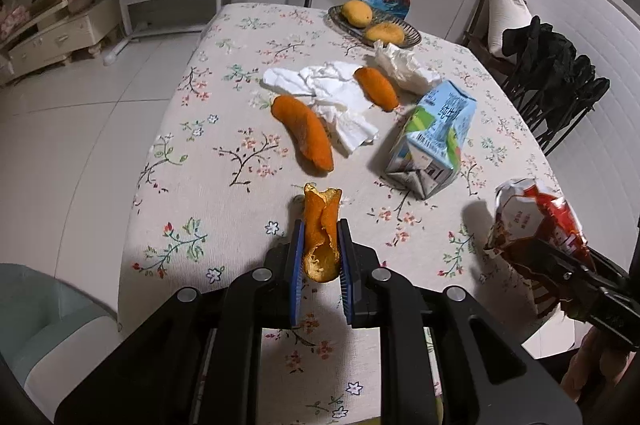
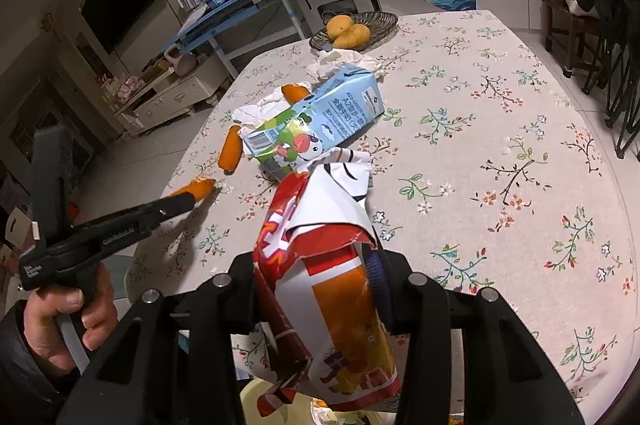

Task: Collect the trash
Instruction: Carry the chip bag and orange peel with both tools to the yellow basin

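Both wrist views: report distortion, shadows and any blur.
Left wrist view: fisheye bends the table edge and darkens the corners; the left gripper, shut on the peel strip, throws a soft shadow on the cloth. Right wrist view: same barrel curve; the snack bag in the right gripper is close and slightly soft; milk carton sharp.

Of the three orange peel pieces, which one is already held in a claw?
The curled, hollow peel, pinched in the left claw. The other two peels lie free on the tablecloth beside the tissues.

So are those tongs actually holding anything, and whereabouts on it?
Yes. The left tongs pinch a curled orange peel near its lower end; the right tongs grip a crumpled snack bag around its middle.
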Available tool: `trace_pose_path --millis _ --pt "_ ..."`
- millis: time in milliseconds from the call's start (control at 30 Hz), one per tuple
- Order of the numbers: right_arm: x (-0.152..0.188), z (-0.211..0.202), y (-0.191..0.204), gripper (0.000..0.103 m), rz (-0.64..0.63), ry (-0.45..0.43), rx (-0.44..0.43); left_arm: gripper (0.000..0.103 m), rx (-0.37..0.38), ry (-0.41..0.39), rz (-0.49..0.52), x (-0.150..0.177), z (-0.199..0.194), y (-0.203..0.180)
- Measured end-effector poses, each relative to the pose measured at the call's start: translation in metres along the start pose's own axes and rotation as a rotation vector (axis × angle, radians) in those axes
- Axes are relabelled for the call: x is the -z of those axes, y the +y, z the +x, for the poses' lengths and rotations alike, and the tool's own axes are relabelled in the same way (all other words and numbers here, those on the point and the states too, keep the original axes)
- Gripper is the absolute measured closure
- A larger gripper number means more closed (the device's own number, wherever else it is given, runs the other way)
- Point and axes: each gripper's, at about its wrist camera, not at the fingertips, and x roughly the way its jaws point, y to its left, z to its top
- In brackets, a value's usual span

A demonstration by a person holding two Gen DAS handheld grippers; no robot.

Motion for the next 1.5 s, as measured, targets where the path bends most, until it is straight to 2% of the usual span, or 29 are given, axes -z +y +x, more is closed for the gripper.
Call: trace_pose_path --millis 100,233,333,400,533,767,933,1067,1267,1500 --pt "0.000 -0.001 0.000 0.060 0.000 0.000 -0.008 0.087 -0.017 0.011 0.007 0.001 0.004 -0.001" --pt "0.000 0.000 -0.002 0.059 0.009 0.008 -0.011 0.079 -0.044 0.022 0.022 0.004 0.007 -0.002" --pt "0.000 -0.001 -0.003 0.059 0.008 0.006 -0.015 0.080 -0.054 0.028 0.045 0.007 0.009 -0.004" --pt "0.000 -0.001 -0.002 0.059 0.006 0.004 -0.017 0.085 -0.067 0.024 0.061 0.008 0.008 -0.006" --pt "0.000 -0.001 -0.003 0.059 0.012 0.004 -0.022 0.089 -0.060 0.003 0.074 0.010 0.002 -0.008" --pt "0.004 -0.014 0.005 0.059 0.005 -0.037 -0.059 0.090 -0.016 -0.070 0.037 0.015 -0.023 -0.005" --pt "0.017 -0.028 0.021 0.059 -0.035 -0.064 -0.084 0.089 0.011 -0.117 0.013 0.024 -0.040 -0.006" --pt "0.027 -0.035 0.029 0.059 -0.049 -0.075 -0.091 0.089 0.015 -0.155 0.032 0.033 -0.054 -0.013" --pt "0.040 -0.046 0.031 0.059 -0.028 -0.086 -0.108 0.089 0.032 -0.178 0.048 0.046 -0.068 -0.018" --pt "0.065 -0.055 0.042 0.059 -0.032 -0.050 -0.139 0.089 0.046 -0.185 0.053 0.062 -0.079 -0.018"
